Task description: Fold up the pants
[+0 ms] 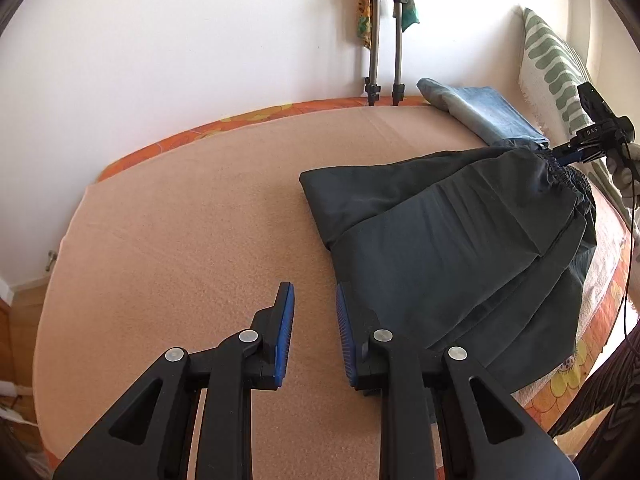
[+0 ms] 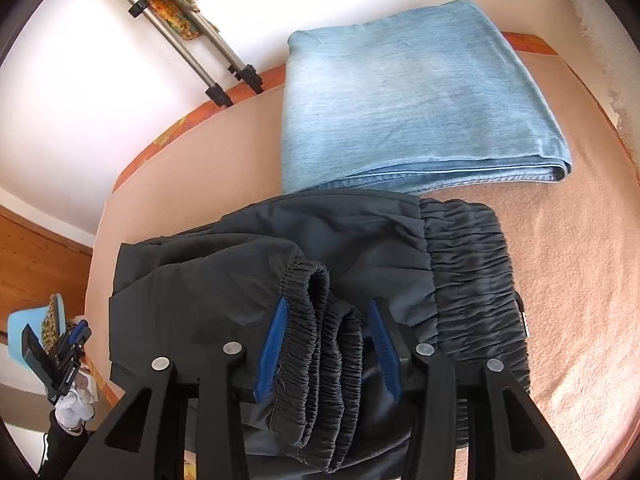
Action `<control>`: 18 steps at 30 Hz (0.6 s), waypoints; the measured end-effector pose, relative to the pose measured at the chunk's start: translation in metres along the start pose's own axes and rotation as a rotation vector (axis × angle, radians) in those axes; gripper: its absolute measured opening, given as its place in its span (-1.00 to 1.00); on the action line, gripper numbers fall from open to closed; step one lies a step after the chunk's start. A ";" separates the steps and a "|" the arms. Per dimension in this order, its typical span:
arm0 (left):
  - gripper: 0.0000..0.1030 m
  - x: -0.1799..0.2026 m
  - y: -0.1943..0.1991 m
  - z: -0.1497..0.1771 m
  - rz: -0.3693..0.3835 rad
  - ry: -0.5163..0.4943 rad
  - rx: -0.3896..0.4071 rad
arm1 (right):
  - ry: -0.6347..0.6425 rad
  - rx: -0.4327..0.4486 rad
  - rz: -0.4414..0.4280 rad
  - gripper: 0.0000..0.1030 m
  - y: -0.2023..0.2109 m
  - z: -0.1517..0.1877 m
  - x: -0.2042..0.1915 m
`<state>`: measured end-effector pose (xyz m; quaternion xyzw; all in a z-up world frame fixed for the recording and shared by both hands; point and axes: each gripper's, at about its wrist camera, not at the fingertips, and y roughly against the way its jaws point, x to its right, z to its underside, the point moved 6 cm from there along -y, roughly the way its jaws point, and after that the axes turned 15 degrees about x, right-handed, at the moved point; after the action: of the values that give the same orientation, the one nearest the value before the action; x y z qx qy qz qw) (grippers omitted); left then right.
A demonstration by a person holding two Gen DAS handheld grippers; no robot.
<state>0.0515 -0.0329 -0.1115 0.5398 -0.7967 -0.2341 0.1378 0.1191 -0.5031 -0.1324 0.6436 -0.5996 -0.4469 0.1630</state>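
Note:
Dark grey pants (image 1: pixel 460 248) lie folded over on the peach bed cover (image 1: pixel 200 208), right of centre. My left gripper (image 1: pixel 316 300) is open and empty, just left of the pants' near edge. In the right wrist view the right gripper (image 2: pixel 328 308) is shut on the bunched elastic cuffs (image 2: pixel 320 344) and holds them over the pants' body (image 2: pixel 208 280), beside the gathered waistband (image 2: pixel 472 276). The right gripper also shows in the left wrist view (image 1: pixel 568 148) at the pants' far corner. The left gripper appears small in the right wrist view (image 2: pixel 78 330).
Folded light blue jeans (image 2: pixel 408 96) lie on the bed just beyond the dark pants, near the wall. Tripod legs (image 1: pixel 384 40) stand against the white wall. A green-patterned pillow (image 1: pixel 556 64) leans at the right. An orange floral sheet (image 1: pixel 576 364) edges the bed.

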 end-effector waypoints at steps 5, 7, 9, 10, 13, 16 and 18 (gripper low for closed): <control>-0.61 0.005 -0.002 0.004 0.019 -0.014 -0.015 | -0.051 0.057 -0.053 -0.11 0.031 0.019 0.000; -0.61 0.010 -0.006 0.006 0.036 -0.030 -0.033 | -0.038 0.027 -0.054 -0.13 0.031 0.035 -0.009; -0.61 0.011 -0.006 0.009 0.038 -0.041 -0.037 | -0.026 -0.017 -0.024 -0.12 0.022 0.050 -0.013; -0.61 0.012 -0.007 0.009 0.045 -0.040 -0.040 | -0.007 -0.032 0.014 -0.12 0.017 0.055 -0.013; -0.61 0.008 -0.006 0.008 0.050 -0.048 -0.034 | 0.055 -0.045 0.086 -0.30 0.006 0.064 -0.016; -0.61 0.000 -0.004 0.010 0.076 -0.018 -0.040 | 0.084 -0.034 0.111 -0.79 0.004 0.066 -0.021; -0.61 -0.002 0.000 0.011 0.094 -0.013 -0.040 | 0.109 -0.018 0.122 -0.95 0.013 0.063 -0.023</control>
<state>0.0474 -0.0289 -0.1207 0.4975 -0.8172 -0.2469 0.1542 0.0656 -0.4645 -0.1484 0.6279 -0.6238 -0.4057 0.2280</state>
